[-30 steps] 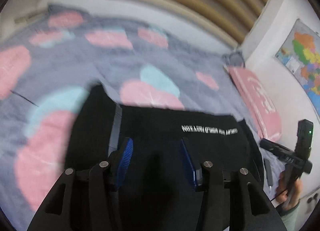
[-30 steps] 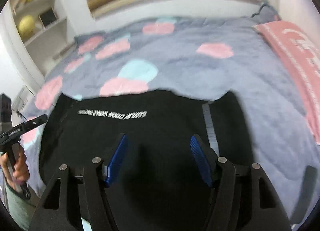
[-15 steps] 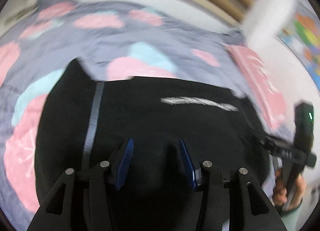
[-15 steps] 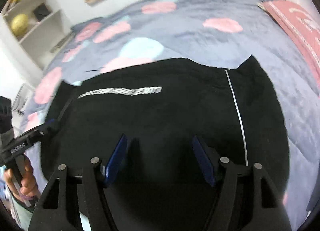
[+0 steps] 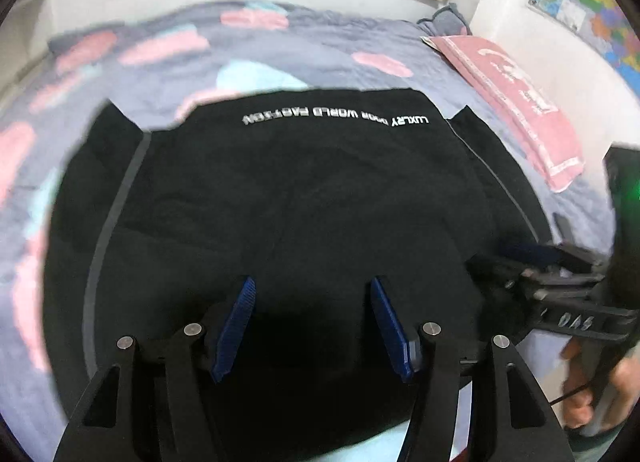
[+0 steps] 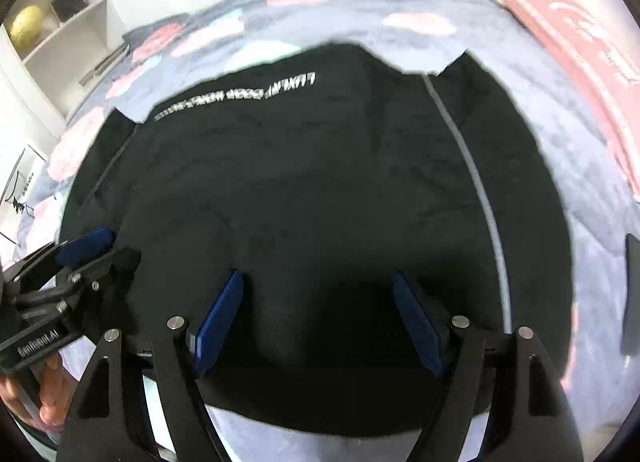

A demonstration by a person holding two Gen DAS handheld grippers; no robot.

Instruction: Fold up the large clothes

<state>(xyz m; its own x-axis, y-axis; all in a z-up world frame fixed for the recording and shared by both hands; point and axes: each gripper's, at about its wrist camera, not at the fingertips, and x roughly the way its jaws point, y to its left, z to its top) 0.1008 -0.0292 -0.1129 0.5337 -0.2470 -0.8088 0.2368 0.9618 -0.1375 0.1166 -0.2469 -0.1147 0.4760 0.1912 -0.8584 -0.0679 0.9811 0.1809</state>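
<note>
- The left gripper [image 5: 312, 326] hangs over the near part of a black garment [image 5: 304, 198]; its blue pads [image 5: 234, 328] stand apart, the jaws having just been opening, nothing pinched between them.
- The right gripper [image 6: 318, 322] is likewise spread wide over the cloth, jaws just been opening, gripping nothing.
- A hand [image 6: 48, 390] holds the left gripper's handle.
- The garment lies flat on a grey bedspread [image 5: 320, 46] with pink and pale blue patches, white lettering [image 5: 336, 116] near its far edge and a grey stripe [image 6: 472, 182] down each side.
- A pink towel [image 5: 516, 102] lies to the right; shelves [image 6: 60, 34] stand at the left.
</note>
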